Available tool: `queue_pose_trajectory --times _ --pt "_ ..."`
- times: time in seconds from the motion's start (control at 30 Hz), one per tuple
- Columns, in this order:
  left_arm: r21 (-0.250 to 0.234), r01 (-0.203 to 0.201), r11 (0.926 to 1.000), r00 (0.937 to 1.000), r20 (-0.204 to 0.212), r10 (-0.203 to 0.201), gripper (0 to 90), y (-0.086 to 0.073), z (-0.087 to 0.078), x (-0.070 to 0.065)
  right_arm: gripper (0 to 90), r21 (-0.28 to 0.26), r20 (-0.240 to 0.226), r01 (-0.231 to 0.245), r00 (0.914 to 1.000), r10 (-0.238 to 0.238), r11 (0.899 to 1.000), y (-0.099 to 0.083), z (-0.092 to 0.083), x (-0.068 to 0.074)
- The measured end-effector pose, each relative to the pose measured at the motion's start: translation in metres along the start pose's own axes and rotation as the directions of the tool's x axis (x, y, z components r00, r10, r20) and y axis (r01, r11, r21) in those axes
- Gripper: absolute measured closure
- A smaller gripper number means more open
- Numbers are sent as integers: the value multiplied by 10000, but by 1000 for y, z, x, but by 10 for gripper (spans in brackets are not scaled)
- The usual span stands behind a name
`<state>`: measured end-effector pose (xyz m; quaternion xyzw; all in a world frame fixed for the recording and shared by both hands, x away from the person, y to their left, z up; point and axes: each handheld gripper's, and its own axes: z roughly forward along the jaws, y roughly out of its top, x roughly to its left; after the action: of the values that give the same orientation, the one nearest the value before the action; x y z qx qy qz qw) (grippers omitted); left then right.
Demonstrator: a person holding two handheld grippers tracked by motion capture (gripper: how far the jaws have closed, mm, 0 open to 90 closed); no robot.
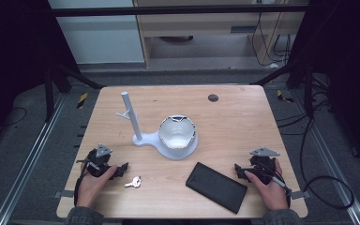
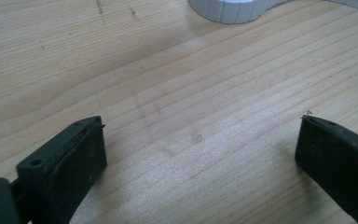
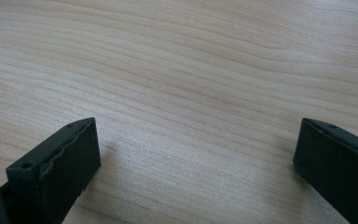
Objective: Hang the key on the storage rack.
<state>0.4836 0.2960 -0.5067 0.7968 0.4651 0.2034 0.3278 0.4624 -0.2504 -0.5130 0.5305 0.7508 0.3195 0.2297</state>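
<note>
Resting on the table [image 1: 243,108], my left gripper [image 1: 115,171] sits at the near left with its jaws apart and nothing between them; the key [image 1: 133,182] lies just beside it, to its right, not touching. My right gripper [image 1: 242,171] rests near the right edge, jaws likewise apart and empty, with the black case [image 1: 215,186] just to its left. From above I see the white stand [image 1: 168,136] behind both. My left gripper view catches the stand's base [image 2: 228,10] at the top edge past bare wood; my right gripper view has wood grain between its jaws.
</note>
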Motion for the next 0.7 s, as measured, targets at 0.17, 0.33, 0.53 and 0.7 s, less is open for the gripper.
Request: queue_pose_trajectory --times 0.17,0.33,0.53,0.7 --pt "-201 -58 9998 10000 -66 57 61 3 -12 -3 6 -4 1 10 10000 -10 10000 0 0 0" --pt "-583 -251 9980 9997 -90 246 61 5 -27 -7 6 -4 -34 -11 10000 11 10000 0 -1 0" --pt "-384 -128 9992 9997 213 137 124 2 -37 -7 6 -1 -39 -14 10000 14 10000 0 -1 0" --pt "-677 -236 9974 9986 461 267 107 8 -49 -12 5 -1 -47 -15 10000 15 10000 0 -1 0"
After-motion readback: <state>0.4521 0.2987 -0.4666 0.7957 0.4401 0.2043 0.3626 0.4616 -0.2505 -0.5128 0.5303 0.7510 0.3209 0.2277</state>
